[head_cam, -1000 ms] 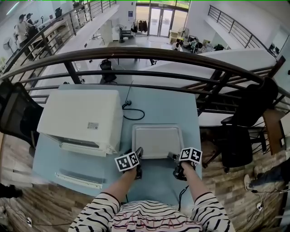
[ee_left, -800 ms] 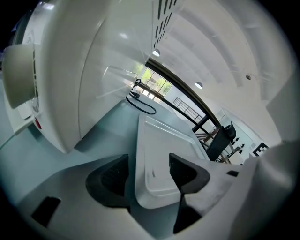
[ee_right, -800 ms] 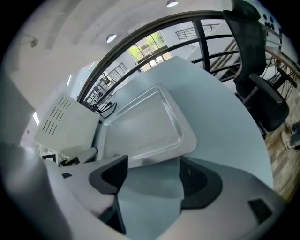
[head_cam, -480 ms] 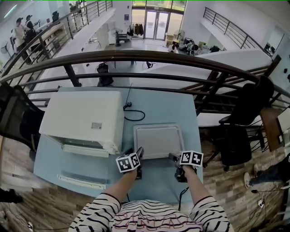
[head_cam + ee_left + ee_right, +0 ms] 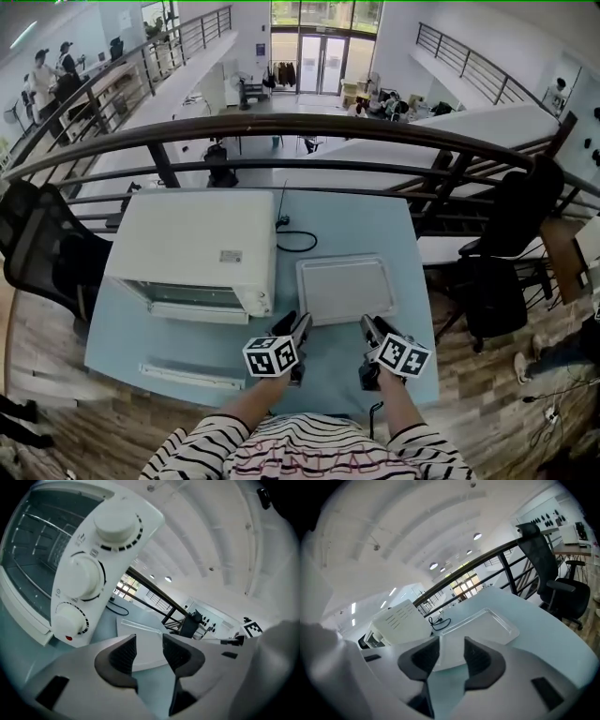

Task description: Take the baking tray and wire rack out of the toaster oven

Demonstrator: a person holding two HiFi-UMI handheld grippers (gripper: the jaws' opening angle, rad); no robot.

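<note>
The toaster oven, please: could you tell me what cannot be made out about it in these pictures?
- Left gripper view: the wire rack shows only as a few bars, cut off by the picture's left edge.
- Head view: the toaster oven hides its cavity under its own top, so no rack shows there.
- Head view: the label on the oven top is too small to read.

Open-plan office on a mezzanine, dark curved metal railing [image 5: 309,120] across 12 o'clock, lower floor of desks beyond, glass entrance doors [image 5: 323,64] farthest at 12 o'clock, black swivel office chair [image 5: 516,225] at 3 o'clock beside pale blue table [image 5: 375,230], wood-plank floor [image 5: 487,366].
</note>
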